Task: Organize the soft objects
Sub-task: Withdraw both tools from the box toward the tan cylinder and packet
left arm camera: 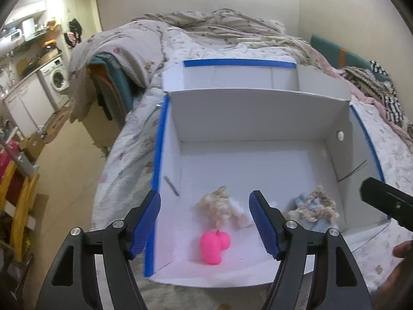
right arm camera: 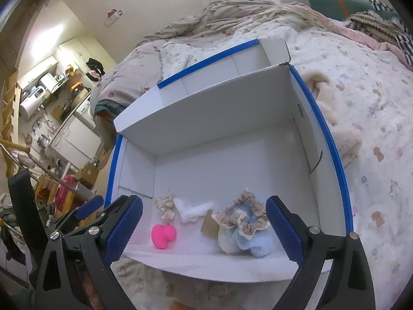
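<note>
A white box with blue-taped edges (left arm camera: pixel 258 160) (right arm camera: pixel 227 170) lies open on the bed. Inside near its front lie a bright pink soft toy (left arm camera: pixel 214 249) (right arm camera: pixel 164 235), a cream curly toy with a white piece (left arm camera: pixel 220 208) (right arm camera: pixel 178 208), and a blue-and-beige frilled soft item (left arm camera: pixel 313 210) (right arm camera: pixel 245 228). My left gripper (left arm camera: pixel 205 223) is open above the pink and cream toys, holding nothing. My right gripper (right arm camera: pixel 204 228) is open wide above the frilled item, its pads clear of it. A beige plush toy (right arm camera: pixel 335 118) lies on the bed outside the box's right wall.
The bed carries a patterned quilt (right arm camera: pixel 374 103) and a rumpled blanket (left arm camera: pixel 206 23) behind the box. Striped clothing (left arm camera: pixel 382 87) lies at the far right. Left of the bed is floor (left arm camera: pixel 69 160), a washing machine (left arm camera: pixel 58 77) and cluttered shelves. The right gripper's body (left arm camera: pixel 387 201) shows at the right edge.
</note>
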### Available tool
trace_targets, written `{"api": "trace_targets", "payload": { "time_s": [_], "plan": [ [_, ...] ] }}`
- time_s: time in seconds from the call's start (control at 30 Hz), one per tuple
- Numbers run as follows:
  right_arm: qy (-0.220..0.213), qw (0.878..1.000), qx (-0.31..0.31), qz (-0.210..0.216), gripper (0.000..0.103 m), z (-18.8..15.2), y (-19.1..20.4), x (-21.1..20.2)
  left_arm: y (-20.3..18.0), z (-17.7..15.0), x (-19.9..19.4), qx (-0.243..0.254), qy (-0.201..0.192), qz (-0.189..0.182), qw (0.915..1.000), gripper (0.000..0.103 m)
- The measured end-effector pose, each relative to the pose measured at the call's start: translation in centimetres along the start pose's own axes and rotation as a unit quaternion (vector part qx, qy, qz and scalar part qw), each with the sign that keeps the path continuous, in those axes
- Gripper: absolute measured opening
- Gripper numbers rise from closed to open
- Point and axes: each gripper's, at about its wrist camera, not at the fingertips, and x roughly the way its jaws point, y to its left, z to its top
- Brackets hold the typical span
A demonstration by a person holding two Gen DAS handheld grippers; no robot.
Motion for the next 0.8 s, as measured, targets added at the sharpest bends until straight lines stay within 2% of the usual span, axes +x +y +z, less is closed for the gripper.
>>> {"api": "trace_targets", "payload": {
  "time_s": [0.1,0.37,0.47,0.6,0.8],
  "plan": [
    [0.004,1.000,0.000,-0.005,0.103,-0.5,0.1,-0.4,0.4,-0.5,-0.4,0.007,0.004,0.011,0.9999,0.069],
    [0.018,1.000,-0.003,-0.003,0.103,-2.7,0.6,-1.6,2.3,-3.0,-1.9,-0.019,0.026,0.012,0.9994,0.069],
    [0.021,0.999,0.000,-0.024,0.103,-3.7,0.3,-2.1,2.5,-3.7,-2.2,-0.015,0.031,0.024,0.9991,0.069],
    [0.036,0.999,0.011,-0.026,0.103,-5.1,-0.5,-2.4,3.3,-4.7,-3.0,-0.029,0.034,0.026,0.9987,0.069],
    [0.063,0.997,0.005,-0.050,0.103,-6.8,-1.1,-2.2,4.4,-6.7,-2.9,-0.059,0.066,0.021,0.9959,0.069]
  ]
}}
